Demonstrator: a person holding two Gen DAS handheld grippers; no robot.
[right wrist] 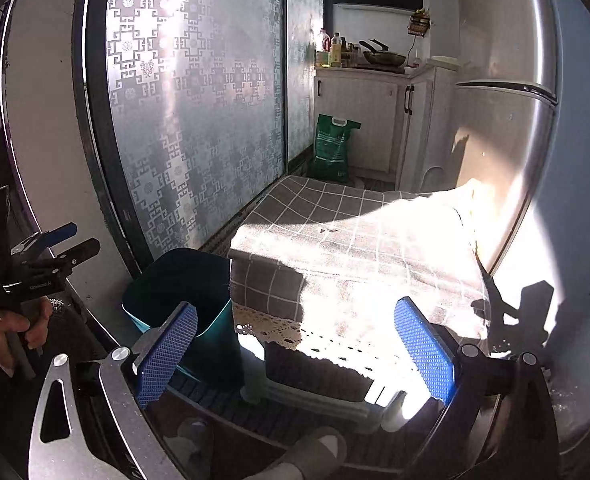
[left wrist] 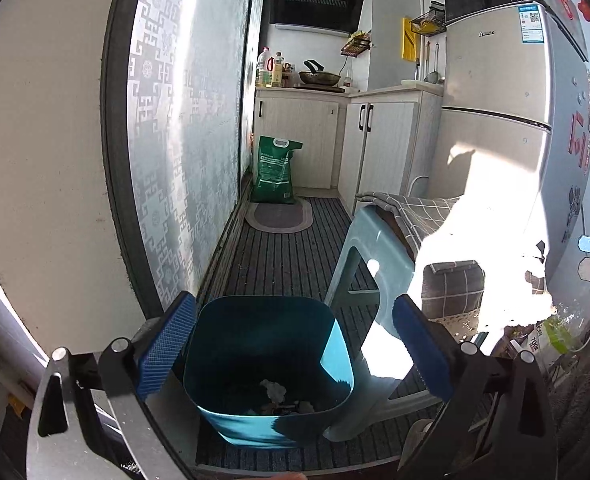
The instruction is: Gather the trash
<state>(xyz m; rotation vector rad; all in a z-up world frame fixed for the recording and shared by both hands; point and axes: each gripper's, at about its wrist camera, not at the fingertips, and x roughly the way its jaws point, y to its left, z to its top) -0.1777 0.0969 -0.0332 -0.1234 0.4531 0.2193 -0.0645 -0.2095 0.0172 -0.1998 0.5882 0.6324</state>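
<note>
Both tools gape, dimpled blue pads: left tool (left wrist: 291, 344), right tool (right wrist: 295, 350) | glossy square teal bin (left wrist: 269, 368) holds crumpled scraps (left wrist: 274, 390)

left tongs (left wrist: 295, 354) open, right tongs (right wrist: 295, 356) open

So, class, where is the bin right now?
The bin stands on the floor mat, between the patterned sliding door on its left and the cloth-covered stool on its right, below the open left tool.

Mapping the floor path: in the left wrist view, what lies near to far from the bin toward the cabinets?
Teal trash bin → striped floor mat → oval rug → green bag → cabinet.
</note>
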